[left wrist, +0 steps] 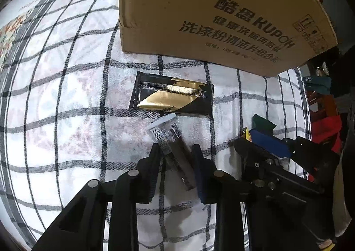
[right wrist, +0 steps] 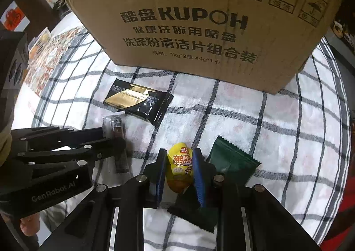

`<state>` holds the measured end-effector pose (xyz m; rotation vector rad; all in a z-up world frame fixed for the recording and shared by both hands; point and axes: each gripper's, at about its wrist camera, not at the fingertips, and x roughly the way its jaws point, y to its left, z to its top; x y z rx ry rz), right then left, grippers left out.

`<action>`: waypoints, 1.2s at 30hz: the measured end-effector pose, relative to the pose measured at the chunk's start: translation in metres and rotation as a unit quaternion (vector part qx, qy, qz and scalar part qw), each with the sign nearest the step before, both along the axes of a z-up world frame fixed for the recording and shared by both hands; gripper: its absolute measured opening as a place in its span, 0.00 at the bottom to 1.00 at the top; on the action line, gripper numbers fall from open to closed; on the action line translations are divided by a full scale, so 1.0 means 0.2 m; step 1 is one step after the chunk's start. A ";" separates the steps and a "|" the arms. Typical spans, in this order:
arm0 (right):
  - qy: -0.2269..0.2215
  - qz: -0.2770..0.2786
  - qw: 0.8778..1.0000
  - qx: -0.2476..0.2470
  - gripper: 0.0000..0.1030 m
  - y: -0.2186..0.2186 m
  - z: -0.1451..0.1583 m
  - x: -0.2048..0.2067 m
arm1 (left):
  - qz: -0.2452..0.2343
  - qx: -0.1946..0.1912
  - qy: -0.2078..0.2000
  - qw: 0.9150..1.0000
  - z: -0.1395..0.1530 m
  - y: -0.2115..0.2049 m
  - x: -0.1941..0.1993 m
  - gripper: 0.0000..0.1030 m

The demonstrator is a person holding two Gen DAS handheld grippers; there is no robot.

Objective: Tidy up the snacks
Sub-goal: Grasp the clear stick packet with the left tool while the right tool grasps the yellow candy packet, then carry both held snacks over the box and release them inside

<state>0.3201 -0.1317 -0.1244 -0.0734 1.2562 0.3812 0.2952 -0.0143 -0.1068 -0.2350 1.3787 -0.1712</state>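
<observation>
My left gripper [left wrist: 175,151] is closed around a clear packet with a dark bar and barcode [left wrist: 170,140] lying on the checked cloth; the same packet shows in the right wrist view [right wrist: 117,131]. My right gripper [right wrist: 179,162] is shut on a yellow snack packet [right wrist: 180,166]. A dark green packet [right wrist: 230,162] lies right beside it, partly under the right finger. A black and gold packet [left wrist: 173,95] [right wrist: 138,101] lies just beyond both grippers. A big KUPOH cardboard box [left wrist: 210,13] [right wrist: 199,24] stands behind it.
A white checked cloth [left wrist: 66,106] [right wrist: 288,129] covers the table. The right gripper's body [left wrist: 277,162] is close on the right in the left wrist view; the left gripper's body [right wrist: 55,151] is close on the left in the right wrist view. Red items [left wrist: 326,126] lie past the table's right edge.
</observation>
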 end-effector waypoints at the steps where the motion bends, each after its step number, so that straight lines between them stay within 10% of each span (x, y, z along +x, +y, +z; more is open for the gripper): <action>1: -0.001 0.000 1.000 0.000 0.24 -0.01 0.01 -0.01 | -0.002 0.000 -0.003 1.000 0.01 0.00 -0.01 0.25; 36: -0.063 -0.024 0.996 0.066 0.23 -0.08 0.29 -0.14 | -0.091 0.003 -0.176 0.980 0.39 -0.07 -0.21 0.05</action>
